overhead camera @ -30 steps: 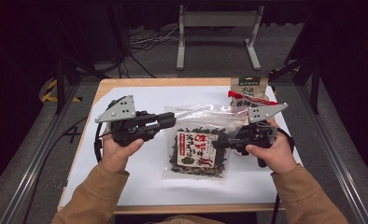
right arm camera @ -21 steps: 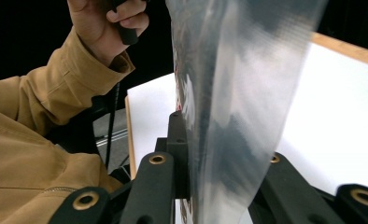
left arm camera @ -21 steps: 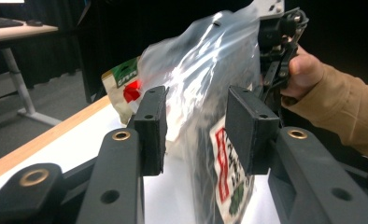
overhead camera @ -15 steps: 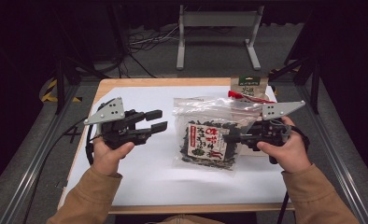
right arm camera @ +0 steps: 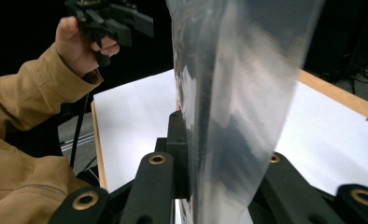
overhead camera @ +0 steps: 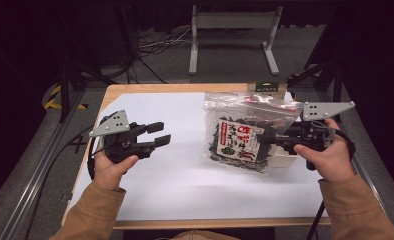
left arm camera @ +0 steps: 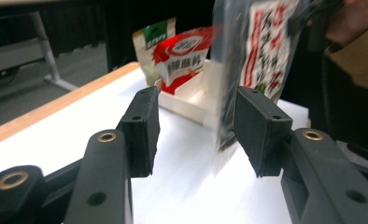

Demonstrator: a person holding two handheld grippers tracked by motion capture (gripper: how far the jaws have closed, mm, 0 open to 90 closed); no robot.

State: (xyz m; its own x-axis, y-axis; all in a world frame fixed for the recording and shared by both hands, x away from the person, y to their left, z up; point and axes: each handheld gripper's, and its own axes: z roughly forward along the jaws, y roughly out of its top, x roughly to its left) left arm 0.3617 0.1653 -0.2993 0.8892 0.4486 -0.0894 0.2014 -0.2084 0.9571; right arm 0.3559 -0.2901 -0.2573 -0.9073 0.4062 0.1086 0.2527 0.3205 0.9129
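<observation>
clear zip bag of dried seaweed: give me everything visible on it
The clear zip bag looks like thin glossy plastic, holding dark dried seaweed and a white label with red and black print. It hangs lifted off the white table cover, tilted, its right edge pinched in the right gripper; the right gripper view shows the film between those fingers. The left gripper is apart from it, fingers open. Behind it sit a white box and snack packets.

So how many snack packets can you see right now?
3: a clear plastic bag of dark seaweed held up by the right tool; a red-and-white packet and a green-topped packet behind it. Others may be hidden.
</observation>
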